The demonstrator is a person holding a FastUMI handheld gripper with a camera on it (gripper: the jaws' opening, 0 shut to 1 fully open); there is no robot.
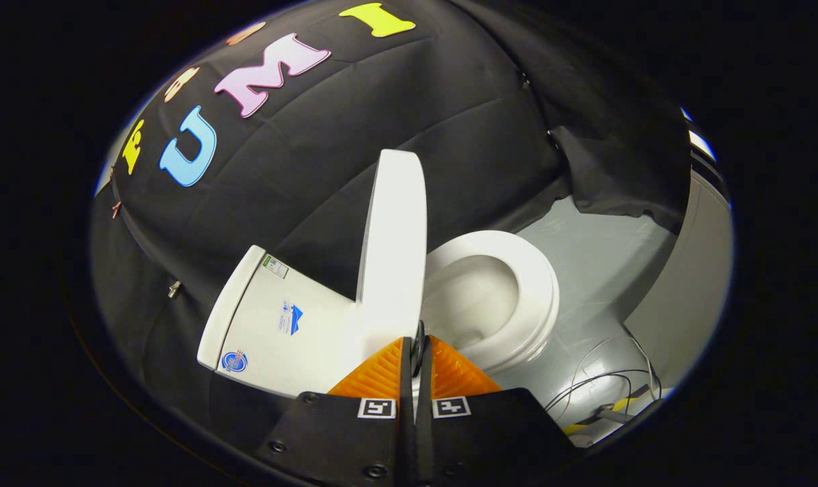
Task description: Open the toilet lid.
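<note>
We record a toilet of smooth, glossy white ceramic and plastic, seen tilted from the claw's camera. Its lid [394, 237], a flat rounded panel with a thick edge, stands raised nearly upright, edge-on to us, leaning back toward the tank [274, 321]. The tank is a boxy body with a flat cap and several small stickers on its side. The seat [534, 291], an oval ring, lies down over the bowl [473, 304]; the bowl's hollow is open to view, pale and shaded, and we cannot tell what it holds. The claw [417, 358] sits just below the lid's lower edge, its two fingers [382, 375] ribbed and wedge-shaped, drawn together to a thin slit; whether they pinch anything in that slit we cannot tell. Each finger carries a small square marker near its base. Behind the toilet hangs the booth's black cloth wall [395, 115], creased and loosely draped. The floor [598, 270] is smooth grey, and thin cables [608, 382] loop across it beyond the seat, near strips of yellow tape [622, 404].
</note>
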